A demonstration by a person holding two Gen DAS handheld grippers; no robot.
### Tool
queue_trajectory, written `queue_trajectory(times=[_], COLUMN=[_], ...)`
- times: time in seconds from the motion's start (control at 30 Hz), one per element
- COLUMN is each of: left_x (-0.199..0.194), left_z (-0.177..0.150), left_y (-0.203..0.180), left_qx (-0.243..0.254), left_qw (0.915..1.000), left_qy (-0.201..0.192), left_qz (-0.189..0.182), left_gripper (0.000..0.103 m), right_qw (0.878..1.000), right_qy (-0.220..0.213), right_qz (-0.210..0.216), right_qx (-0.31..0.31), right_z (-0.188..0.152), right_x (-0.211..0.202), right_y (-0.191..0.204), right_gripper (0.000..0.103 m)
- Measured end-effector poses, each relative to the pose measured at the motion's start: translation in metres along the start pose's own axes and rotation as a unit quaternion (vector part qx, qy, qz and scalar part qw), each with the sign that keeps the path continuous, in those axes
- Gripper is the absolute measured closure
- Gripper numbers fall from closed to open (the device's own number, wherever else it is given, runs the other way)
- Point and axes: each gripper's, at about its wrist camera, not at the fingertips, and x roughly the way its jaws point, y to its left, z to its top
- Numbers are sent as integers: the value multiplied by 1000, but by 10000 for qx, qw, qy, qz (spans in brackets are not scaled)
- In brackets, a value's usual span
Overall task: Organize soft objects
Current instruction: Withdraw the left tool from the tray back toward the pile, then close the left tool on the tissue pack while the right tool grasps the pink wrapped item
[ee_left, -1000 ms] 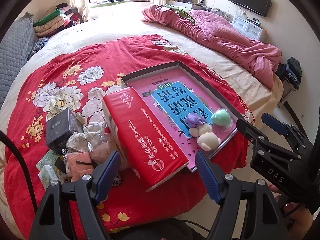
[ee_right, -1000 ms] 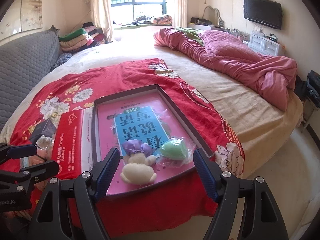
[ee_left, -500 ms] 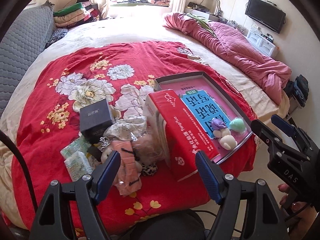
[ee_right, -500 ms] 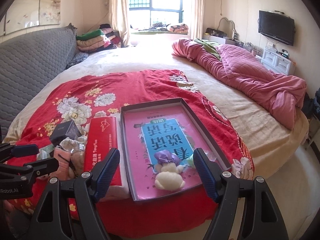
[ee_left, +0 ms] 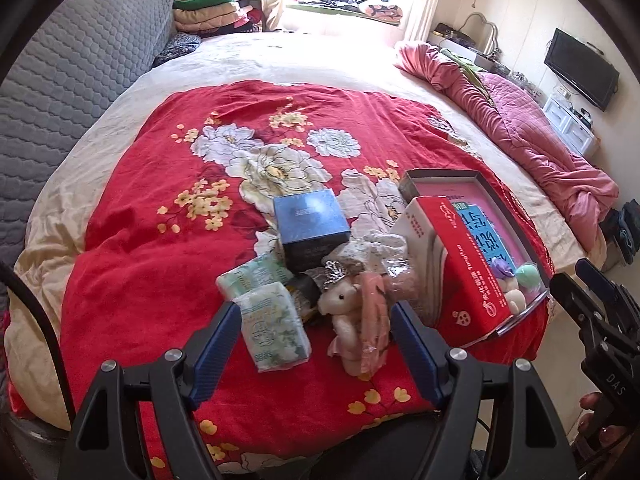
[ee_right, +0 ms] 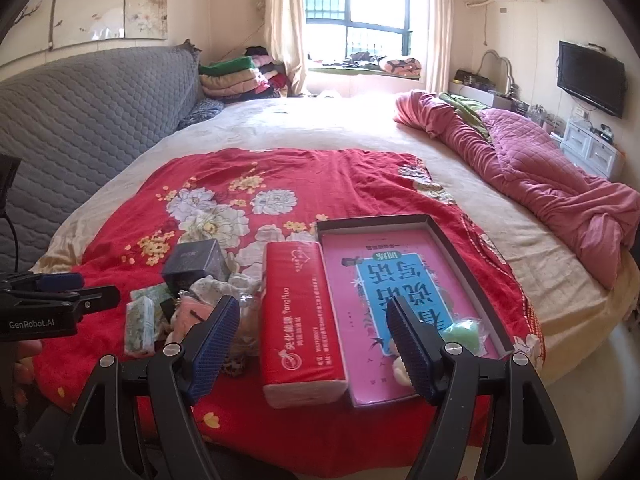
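A pile of soft things lies on the red floral blanket: a pale plush rabbit, a pink soft item and two green tissue packs. A dark tray holds a green soft ball, a purple one and a cream one. My left gripper is open and empty, just short of the pile. My right gripper is open and empty, in front of the red tissue pack.
A dark blue box sits behind the pile. A pink book lies in the tray. A pink quilt is bunched at the right. A grey padded headboard is at the left.
Both grippers have swung left and pulled back. The left view went from the tray and red pack to the pile of soft things. Both stay open.
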Motion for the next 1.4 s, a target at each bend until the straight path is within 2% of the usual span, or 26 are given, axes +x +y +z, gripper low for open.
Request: queue_trajectory(times=[0.47, 0.77, 1.07, 1.4], left_x=[6, 31, 59, 84], left_z=[-15, -26, -31, -30], left_y=[51, 55, 59, 66], left_qx=[-510, -566, -676, -831], left_qw=[9985, 9974, 9952, 9920], left_qy=[165, 440, 703, 936], left_qz=[113, 103, -26, -156], left_gripper=[27, 27, 27, 27], right_qw=[9977, 9946, 9888, 9824], right_qy=[287, 614, 1125, 1500], right_qz=[615, 827, 977, 1111], right_qx=[-64, -134, -103, 39], right_z=[-8, -20, -34, -40], right_x=[12, 32, 71, 120], right_y=[48, 67, 81, 93], right_gripper=[26, 26, 26, 26])
